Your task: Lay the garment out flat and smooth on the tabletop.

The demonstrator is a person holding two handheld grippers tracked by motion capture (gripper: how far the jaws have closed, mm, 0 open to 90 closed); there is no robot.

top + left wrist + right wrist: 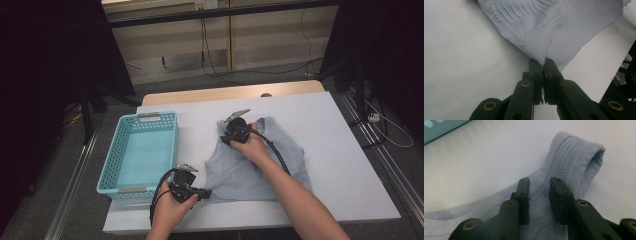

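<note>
The light blue garment [260, 165] lies flat on the white table [325, 150], right of the blue basket [140, 150]. The left gripper [543, 63] pinches its hem corner. The right gripper [539, 192] stands parted over its shoulder strap [576, 157], clamping nothing.

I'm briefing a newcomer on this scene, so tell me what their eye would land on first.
A pale blue knitted top lies spread on the white table, at its middle. The left gripper is shut on the top's near corner, while the right gripper sits over a shoulder strap at the far side, its fingers apart. A light blue basket stands at the table's left.
</note>
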